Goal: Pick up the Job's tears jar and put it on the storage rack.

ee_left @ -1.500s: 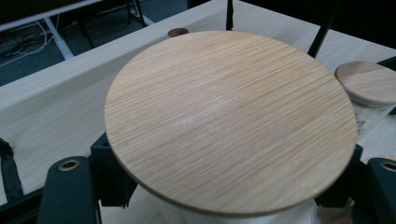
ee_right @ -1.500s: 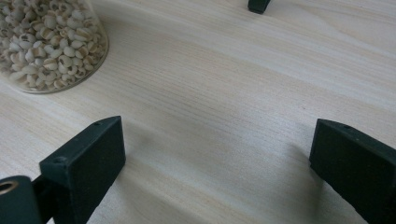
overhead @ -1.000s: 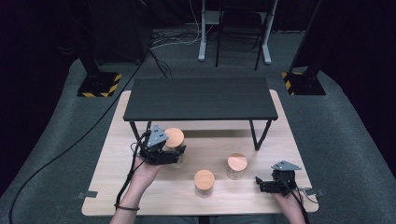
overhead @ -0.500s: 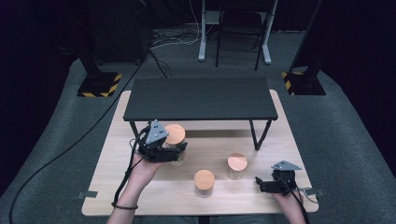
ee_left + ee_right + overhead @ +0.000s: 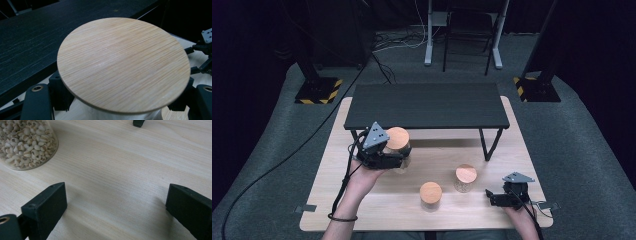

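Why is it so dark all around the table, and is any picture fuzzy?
In the high view, light falls on the pale table while the floor and backdrop stay dim. In the left gripper view, the held jar's wooden lid is sharp, its far surroundings soft. In the right gripper view, the jar of beans looks slightly soft.

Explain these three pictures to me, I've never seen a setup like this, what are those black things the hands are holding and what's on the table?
A person sits at a wooden table, holding a two-jaw gripping tool in each hand. One camera looks down from above; another rides on each tool, looking along its jaws. The left gripper is clamped on a jar with a wooden lid, beside a low black shelf. The right gripper rests on the table with jaws open and nothing between them. Two more wooden-lidded jars stand on the table: the front one and the one nearer the right gripper. The right gripper view shows a jar of pale beans.
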